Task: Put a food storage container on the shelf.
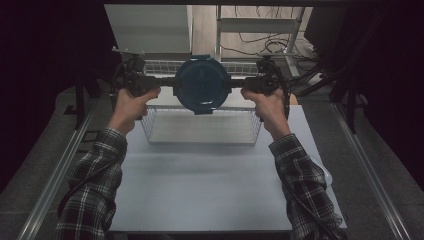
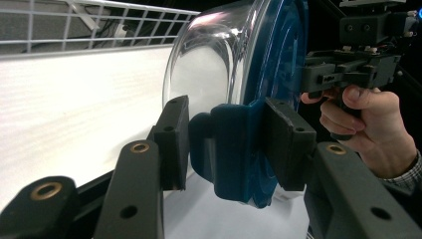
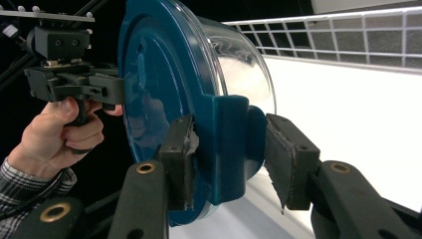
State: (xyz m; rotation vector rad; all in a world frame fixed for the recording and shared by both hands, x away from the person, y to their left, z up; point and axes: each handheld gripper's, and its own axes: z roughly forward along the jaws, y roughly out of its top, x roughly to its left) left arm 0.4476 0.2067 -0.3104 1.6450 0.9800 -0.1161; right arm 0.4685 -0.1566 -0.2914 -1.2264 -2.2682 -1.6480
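A round container (image 1: 202,82) with a dark blue lid and a clear glass bowl hangs in the air above a wire basket (image 1: 200,142). My left gripper (image 1: 172,82) grips the lid's left side clip and my right gripper (image 1: 234,84) grips the right one. In the left gripper view the left gripper (image 2: 226,144) is shut on a blue clip, with the glass bowl (image 2: 209,64) to the left of the lid (image 2: 281,59). In the right gripper view the right gripper (image 3: 229,154) presses both pads on the opposite clip of the lid (image 3: 159,74).
The white wire basket stands on a white table (image 1: 210,185), at its far end. Behind it are a white box (image 1: 150,27), a metal frame (image 1: 260,25) and cables on the floor. Metal rails (image 1: 55,180) run along both table sides.
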